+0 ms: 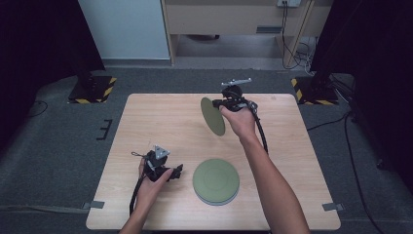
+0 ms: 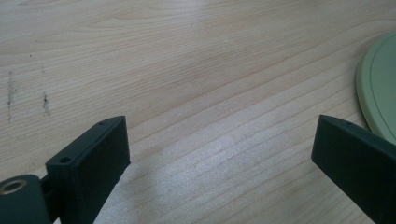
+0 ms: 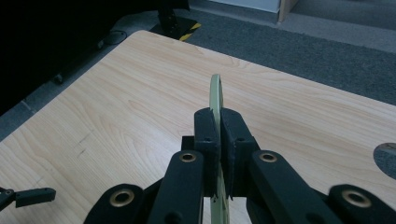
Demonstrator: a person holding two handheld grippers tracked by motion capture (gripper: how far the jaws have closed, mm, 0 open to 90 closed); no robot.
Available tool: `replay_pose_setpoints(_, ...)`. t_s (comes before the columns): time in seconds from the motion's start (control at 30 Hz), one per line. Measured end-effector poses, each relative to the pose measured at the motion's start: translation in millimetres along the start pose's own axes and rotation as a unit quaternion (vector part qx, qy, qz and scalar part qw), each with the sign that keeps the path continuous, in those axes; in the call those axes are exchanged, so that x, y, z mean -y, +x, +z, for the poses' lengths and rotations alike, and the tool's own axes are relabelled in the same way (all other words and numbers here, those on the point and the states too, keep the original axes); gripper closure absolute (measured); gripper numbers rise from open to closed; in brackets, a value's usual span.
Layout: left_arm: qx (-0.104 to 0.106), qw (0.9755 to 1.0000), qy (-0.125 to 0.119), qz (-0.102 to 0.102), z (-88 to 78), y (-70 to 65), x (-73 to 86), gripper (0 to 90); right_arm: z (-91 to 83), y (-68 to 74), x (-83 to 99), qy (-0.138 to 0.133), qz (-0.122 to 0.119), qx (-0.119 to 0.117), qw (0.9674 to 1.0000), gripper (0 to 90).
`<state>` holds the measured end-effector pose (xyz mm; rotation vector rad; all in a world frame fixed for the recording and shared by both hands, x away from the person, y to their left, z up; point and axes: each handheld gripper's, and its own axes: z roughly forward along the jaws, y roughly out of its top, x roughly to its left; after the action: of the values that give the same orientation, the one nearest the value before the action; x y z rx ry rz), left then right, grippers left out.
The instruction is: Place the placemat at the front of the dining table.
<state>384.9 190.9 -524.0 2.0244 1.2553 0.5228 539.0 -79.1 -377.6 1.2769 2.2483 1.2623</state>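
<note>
I see a light wooden table (image 1: 160,122) on grey carpet; a stack of green plates (image 1: 215,181) lies near its front edge.

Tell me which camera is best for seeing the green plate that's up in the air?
The high view: there the lifted green plate shows its whole round face, tilted on edge above the table in the right hand-held gripper. The right gripper view shows just its thin edge, clamped between the jaws. The left gripper view catches the stack of plates instead.

overhead forward-down, two close tool views
</note>
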Motion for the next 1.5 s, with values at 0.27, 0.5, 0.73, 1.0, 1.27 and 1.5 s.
replay_pose_setpoints(0.27, 0.001, 1.0, 0.001, 0.002, -0.3, -1.4, -0.1, 3.8, 6.3, 4.9, -4.4, -0.001, 0.0, 0.002, 1.0, 86.5)
replay_pose_setpoints(0.5, 0.001, 1.0, -0.001, 0.0, -1.3, -1.1, -0.3, 3.8, 15.7, 9.8, -6.4, -0.006, 0.002, 0.003, 1.0, 86.5)
replay_pose_setpoints(0.73, 0.002, 1.0, -0.001, -0.002, -1.6, 0.7, -0.1, 3.9, 29.2, 14.4, -8.8, -0.013, 0.01, 0.003, 0.9999, 86.5)
replay_pose_setpoints(1.0, 0.001, 1.0, -0.004, -0.005, -2.4, 1.3, -0.3, 3.9, 35.6, 2.7, -3.1, -0.006, 0.019, 0.016, 0.9997, 86.5)
replay_pose_setpoints(1.27, -0.001, 0.9999, -0.005, -0.009, -2.4, 2.3, -0.8, 3.9, 25.6, -17.8, 3.6, -0.005, 0.028, 0.035, 0.999, 86.4)
replay_pose_setpoints(1.5, -0.004, 1.0, -0.003, -0.008, -2.0, 2.8, -0.5, 4.0, 18.9, -36.4, 14.8, 0.001, 0.041, 0.055, 0.9976, 86.4)
